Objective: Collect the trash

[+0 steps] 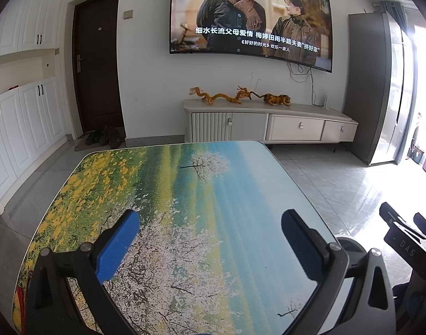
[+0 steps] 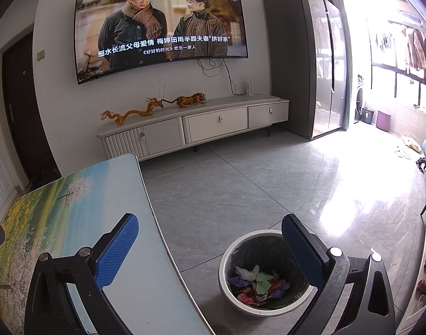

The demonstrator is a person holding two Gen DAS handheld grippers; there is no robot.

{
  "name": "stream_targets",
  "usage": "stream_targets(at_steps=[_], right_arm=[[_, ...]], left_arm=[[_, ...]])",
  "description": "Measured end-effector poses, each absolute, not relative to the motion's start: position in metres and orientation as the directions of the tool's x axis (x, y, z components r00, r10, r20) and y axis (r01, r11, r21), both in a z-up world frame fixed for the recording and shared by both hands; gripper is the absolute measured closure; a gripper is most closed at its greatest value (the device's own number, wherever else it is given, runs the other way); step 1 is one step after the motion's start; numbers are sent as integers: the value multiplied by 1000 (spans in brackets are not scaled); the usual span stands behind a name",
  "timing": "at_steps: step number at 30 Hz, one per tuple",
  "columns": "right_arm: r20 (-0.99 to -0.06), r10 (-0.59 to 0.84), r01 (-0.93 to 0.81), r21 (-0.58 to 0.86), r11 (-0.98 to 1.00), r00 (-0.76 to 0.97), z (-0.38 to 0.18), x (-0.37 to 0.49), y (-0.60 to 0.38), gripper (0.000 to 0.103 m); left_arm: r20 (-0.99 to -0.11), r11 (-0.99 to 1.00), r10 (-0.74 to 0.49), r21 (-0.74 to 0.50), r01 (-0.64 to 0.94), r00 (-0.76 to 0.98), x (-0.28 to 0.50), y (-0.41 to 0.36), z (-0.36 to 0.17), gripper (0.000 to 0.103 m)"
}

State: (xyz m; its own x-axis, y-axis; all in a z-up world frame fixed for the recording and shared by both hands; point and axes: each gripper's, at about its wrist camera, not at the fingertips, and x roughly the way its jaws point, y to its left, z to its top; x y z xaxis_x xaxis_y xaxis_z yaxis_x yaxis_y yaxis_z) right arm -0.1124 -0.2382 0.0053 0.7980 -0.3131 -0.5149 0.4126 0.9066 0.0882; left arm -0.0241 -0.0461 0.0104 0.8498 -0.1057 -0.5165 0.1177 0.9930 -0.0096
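A white round bin [image 2: 222, 262] with a dark liner stands on the floor right of the table; crumpled wrappers and paper [image 2: 259, 283] lie in its bottom. My right gripper [image 2: 210, 248] is open and holds nothing, hanging over the table's right edge and the bin's near rim. My left gripper [image 1: 210, 244] is open too, above the table [image 1: 185, 195] with its printed landscape top, nothing between its blue pads. In the left wrist view the right gripper [image 1: 405, 234] shows at the right edge, with the bin's rim [image 1: 349, 244] peeking behind my right finger.
A white TV cabinet [image 2: 218, 122] with dragon and tiger figurines stands against the far wall under a wall TV [image 2: 159, 25]. A tall grey cabinet [image 2: 302, 64] is at the right, a dark door [image 1: 97, 61] and shoes at the left. Grey tiled floor lies between.
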Motion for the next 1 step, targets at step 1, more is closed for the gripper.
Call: stream_targets(at_steps=[1], right_arm=[[-514,-313,412,87,907,799,6,-112,-238,0]], left_arm=[[-516,993,-105,-10,117,850,-24,-46,10,1]])
